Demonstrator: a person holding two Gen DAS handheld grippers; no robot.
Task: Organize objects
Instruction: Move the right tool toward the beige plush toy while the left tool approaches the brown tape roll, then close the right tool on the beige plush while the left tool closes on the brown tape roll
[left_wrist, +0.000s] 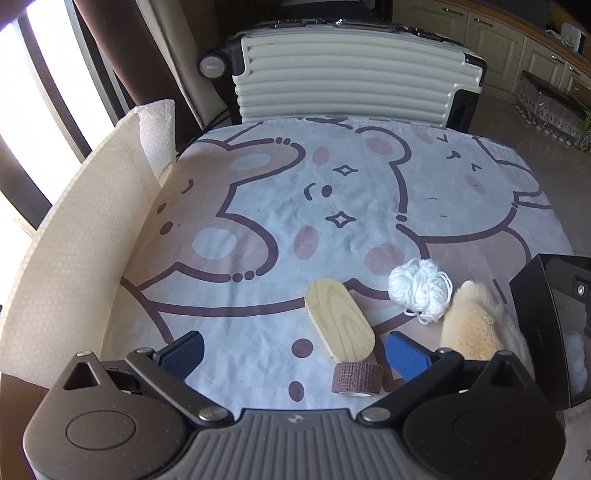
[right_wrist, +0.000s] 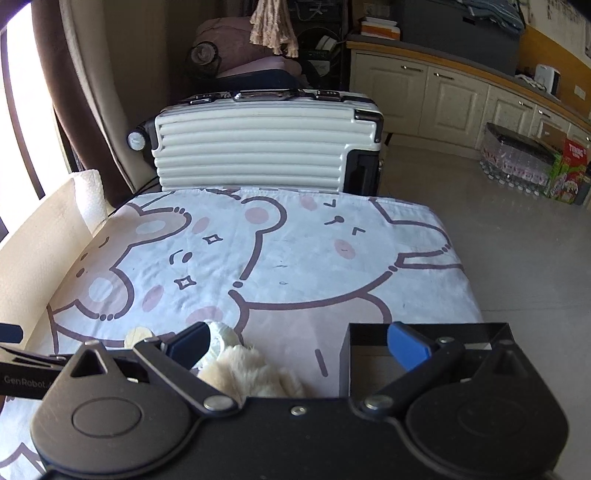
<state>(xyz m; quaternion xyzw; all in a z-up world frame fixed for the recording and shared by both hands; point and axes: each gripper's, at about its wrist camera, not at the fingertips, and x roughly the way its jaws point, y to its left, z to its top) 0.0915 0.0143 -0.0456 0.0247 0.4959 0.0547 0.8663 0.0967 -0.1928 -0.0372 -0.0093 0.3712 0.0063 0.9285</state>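
Observation:
On the bear-print cloth (left_wrist: 280, 206) lie a pale wooden oval block (left_wrist: 338, 321), a brown tape roll (left_wrist: 357, 378), a white yarn ball (left_wrist: 419, 290) and a cream furry plush (left_wrist: 476, 328). A black open box (left_wrist: 543, 317) stands at the right. My left gripper (left_wrist: 295, 350) is open, low over the cloth, with the block and the tape roll between its blue fingers. My right gripper (right_wrist: 299, 345) is open too, its left finger over the yarn ball (right_wrist: 221, 332) and plush (right_wrist: 251, 373), its right finger above the black box (right_wrist: 428, 328).
A ribbed white suitcase (left_wrist: 347, 74) stands behind the table's far edge. A cream bubble-wrap sheet (left_wrist: 74, 243) rises along the left side. Brown curtains and a window are at the left, cabinets (right_wrist: 436, 96) and packaged goods (right_wrist: 532, 166) on the floor to the right.

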